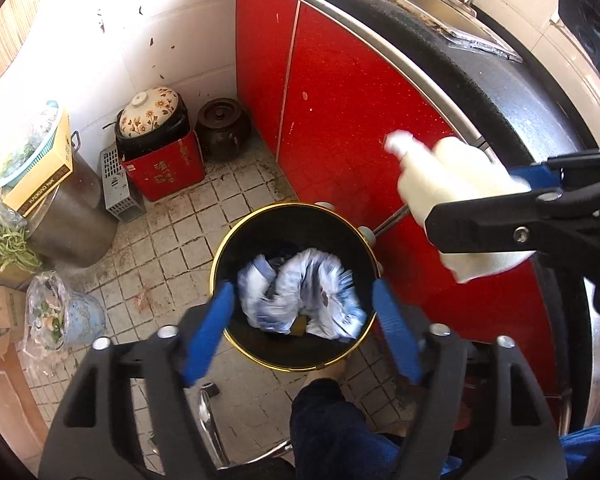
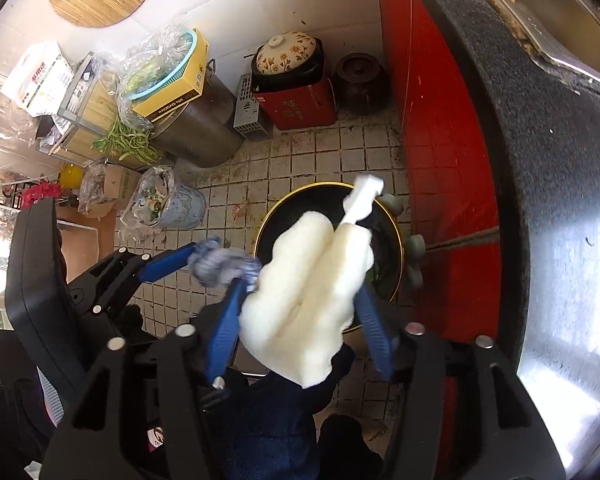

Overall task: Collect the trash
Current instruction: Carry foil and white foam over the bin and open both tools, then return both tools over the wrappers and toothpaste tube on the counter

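Tiled kitchen floor beside red cabinets: black bin (image 1: 292,280) directly below both spread grippers; left gripper (image 1: 304,328) over blue-white wrapper (image 1: 300,300), right gripper (image 2: 300,300) loosely flanking white bottle (image 2: 312,280), neck pointing binward

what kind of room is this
Most likely a home kitchen corner: red cabinet doors under a dark counter with a steel sink, clay pots on the tiled floor, and green beans beside a black bin.
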{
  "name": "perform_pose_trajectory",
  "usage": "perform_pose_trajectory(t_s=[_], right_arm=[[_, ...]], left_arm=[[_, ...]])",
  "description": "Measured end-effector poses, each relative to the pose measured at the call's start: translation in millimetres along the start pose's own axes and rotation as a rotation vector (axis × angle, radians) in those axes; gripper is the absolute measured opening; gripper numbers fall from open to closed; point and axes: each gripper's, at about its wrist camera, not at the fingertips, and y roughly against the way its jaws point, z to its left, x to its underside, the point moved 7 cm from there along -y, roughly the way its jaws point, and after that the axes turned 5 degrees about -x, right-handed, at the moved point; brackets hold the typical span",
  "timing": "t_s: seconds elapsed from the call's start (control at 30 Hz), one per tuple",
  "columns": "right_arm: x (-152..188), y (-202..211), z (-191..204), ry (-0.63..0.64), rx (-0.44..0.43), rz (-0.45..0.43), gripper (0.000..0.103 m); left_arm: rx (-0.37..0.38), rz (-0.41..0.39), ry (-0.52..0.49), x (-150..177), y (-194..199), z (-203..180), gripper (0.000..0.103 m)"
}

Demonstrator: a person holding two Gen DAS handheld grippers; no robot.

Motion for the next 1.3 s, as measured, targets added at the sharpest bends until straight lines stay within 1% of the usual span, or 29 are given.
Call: perform_pose_trajectory(t_s=[0.1,0.2,0.23,0.27,0.37,0.43,0.53,0.63,0.67,0.73,0.8,0.87,0.9,0.97,1.0,1.07,1.1,1.13,1.17,1.27,1.3], right_arm=[[1.8,1.8,0.7,-0.004,-0.003,-0.002,0.064],[7.3,8.7,-3.2,-0.019,-0.004,-0.015,0.065],[9.9,12.4,-5.9,-0.031,-0.007,-0.022,0.067],[12.5,17.1,-9.9,-0.048,-0.012,-0.034,0.071],[18.9,30.6,-19.2,-0.086,-0.016,-0.068,0.073],[26.5,47.9,-28.1,-0.116,-0.021,-0.101,0.073],[42.3,84.5,-44.1,-0.15,-0.014,-0.174,0.073],[69.2,134.1,-69.7,-0.198,0.044,-0.277,0.076],[84.1,155.5,-82.6,-0.227,0.072,-0.322,0.076],[108.8,183.4,-103.2,-0.279,0.132,-0.371,0.076],[146.8,216.3,-129.5,-0.355,0.206,-0.433,0.076],[184.3,241.8,-152.7,-0.436,0.268,-0.478,0.076],[212.8,257.5,-168.5,-0.503,0.302,-0.506,0.076],[259.9,278.0,-189.0,-0.607,0.342,-0.55,0.076],[292.3,290.0,-201.9,-0.678,0.373,-0.572,0.076],[340.1,306.0,-216.3,-0.783,0.415,-0.6,0.076],[375.5,315.8,-225.1,-0.86,0.442,-0.618,0.076],[395.0,320.7,-230.8,-0.9,0.452,-0.629,0.076],[424.6,327.8,-236.0,-0.965,0.463,-0.651,0.076],[490.2,339.2,-240.4,-1.088,0.495,-0.69,0.076],[505.9,341.5,-242.0,-1.12,0.5,-0.698,0.076]], left_arm=[[-0.008,0.004,-0.013,-0.2,-0.7,-1.6,0.076],[-0.012,0.002,-0.017,-1.3,1.2,-2.1,0.079],[-0.012,-0.001,-0.017,-1.9,3.1,-2.9,0.082],[-0.014,-0.004,-0.019,-2.5,4.3,-3.4,0.084],[-0.018,-0.008,-0.042,-5.1,8.4,-10.8,0.087],[-0.016,-0.013,-0.064,-8.0,13.1,-20.3,0.087],[0.006,-0.035,-0.1,-15.1,23.5,-38.3,0.087],[0.037,-0.074,-0.167,-26.6,39.8,-73.9,0.087],[0.055,-0.087,-0.194,-30.6,45.3,-90.1,0.088],[0.086,-0.106,-0.252,-37.2,54.6,-124.5,0.088],[0.125,-0.12,-0.327,-41.4,64.3,-165.7,0.088],[0.186,-0.137,-0.421,-40.6,77.2,-217.5,0.088],[0.216,-0.143,-0.465,-38.9,83.4,-240.9,0.088],[0.282,-0.155,-0.588,-26.4,97.9,-300.7,0.088],[0.304,-0.158,-0.631,-19.8,103.1,-321.5,0.088],[0.368,-0.165,-0.741,1.0,119.0,-373.2,0.088],[0.395,-0.168,-0.783,11.2,125.5,-393.7,0.088],[0.424,-0.171,-0.833,23.8,134.0,-417.2,0.088],[0.452,-0.173,-0.88,36.5,142.5,-439.1,0.088],[0.501,-0.174,-0.98,68.8,158.6,-483.3,0.088],[0.517,-0.171,-1.004,78.4,162.4,-493.6,0.088]])
